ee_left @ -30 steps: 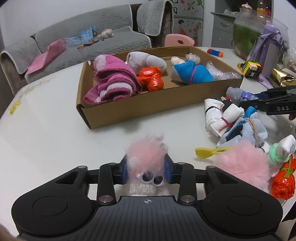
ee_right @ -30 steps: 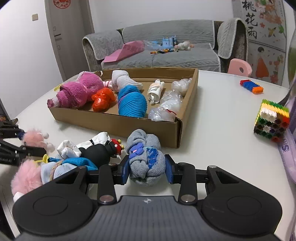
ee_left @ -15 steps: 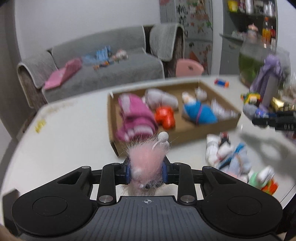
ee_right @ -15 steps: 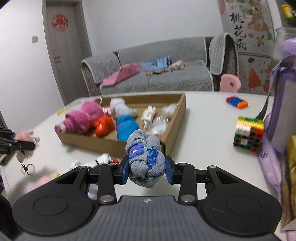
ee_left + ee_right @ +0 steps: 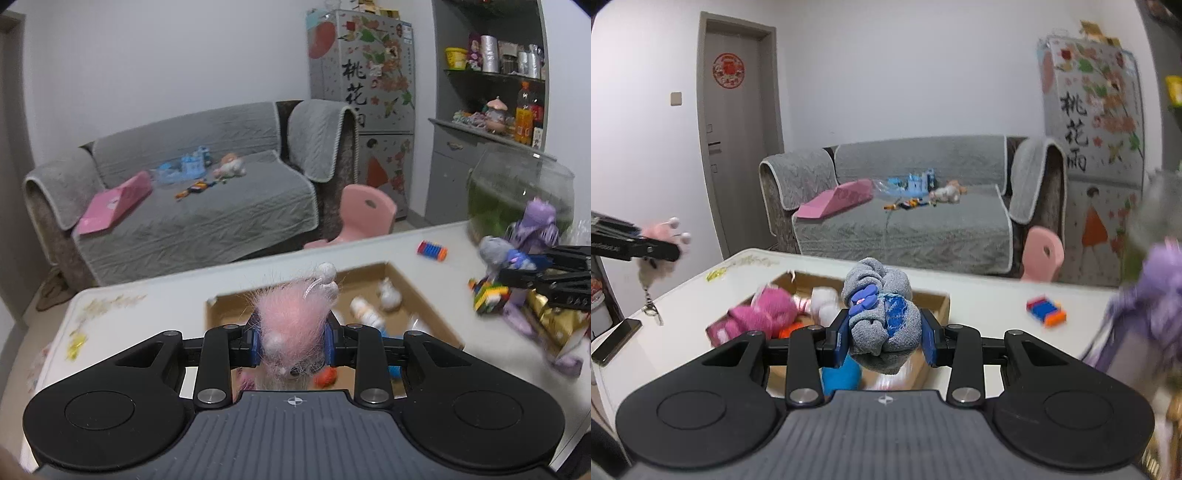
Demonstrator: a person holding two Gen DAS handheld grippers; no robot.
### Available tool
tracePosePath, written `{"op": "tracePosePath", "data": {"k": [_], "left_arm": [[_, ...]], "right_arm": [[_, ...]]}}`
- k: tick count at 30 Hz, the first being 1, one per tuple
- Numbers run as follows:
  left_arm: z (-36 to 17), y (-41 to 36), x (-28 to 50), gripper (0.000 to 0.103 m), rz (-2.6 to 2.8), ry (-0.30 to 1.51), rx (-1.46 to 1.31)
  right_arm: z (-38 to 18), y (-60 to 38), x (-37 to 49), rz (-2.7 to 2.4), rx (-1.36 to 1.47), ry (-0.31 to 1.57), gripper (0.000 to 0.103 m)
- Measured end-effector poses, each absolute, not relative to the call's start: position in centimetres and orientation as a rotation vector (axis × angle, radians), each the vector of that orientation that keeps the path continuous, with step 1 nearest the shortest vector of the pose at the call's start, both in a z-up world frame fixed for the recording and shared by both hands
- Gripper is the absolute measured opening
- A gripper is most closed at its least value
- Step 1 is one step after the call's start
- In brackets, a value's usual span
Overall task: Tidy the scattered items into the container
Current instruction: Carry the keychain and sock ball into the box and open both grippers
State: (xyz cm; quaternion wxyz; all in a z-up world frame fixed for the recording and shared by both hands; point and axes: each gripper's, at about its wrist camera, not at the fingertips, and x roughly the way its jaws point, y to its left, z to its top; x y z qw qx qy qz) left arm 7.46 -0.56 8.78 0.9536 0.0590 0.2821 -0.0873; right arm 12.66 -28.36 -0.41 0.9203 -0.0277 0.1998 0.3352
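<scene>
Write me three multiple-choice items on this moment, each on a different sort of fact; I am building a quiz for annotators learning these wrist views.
1. Where are the items already tidied away?
A. in a cardboard box on the white table
B. in a basket on the sofa
C. on the pink chair

2. What colour is the fluffy keychain held by the left tool?
A. green
B. pink
C. black

3. What is the state of the right tool?
A. open and empty
B. lying on the table
C. closed on a grey sock ball

Answers:
1 A: the cardboard box sits on the white table with a magenta plush inside.
2 B: the pink fluffy keychain is pinched in the left tool.
3 C: the right tool presses both blue pads on the grey sock ball, raised above the box.
</scene>
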Motion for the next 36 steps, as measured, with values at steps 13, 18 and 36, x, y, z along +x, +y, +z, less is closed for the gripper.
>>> {"op": "tracePosePath", "data": {"k": [13, 18, 36], "left_arm": [[6.4, -4.4, 18.5, 0.037, -0.177, 0.677, 0.124], [4.0, -4.1, 20.7, 0.037, -0.186, 0.731, 0.098], [-1.2, -3.9, 23.4, 0.037, -0.156, 0.84, 0.077]], "right_arm": [[0.0, -23.0, 20.7, 0.727, -0.149, 0.459, 0.035], [-2.0, -21.7, 23.1, 0.726, -0.177, 0.507, 0.035], [-5.7, -19.6, 25.6, 0.689, -0.244, 0.643, 0.035]]}}
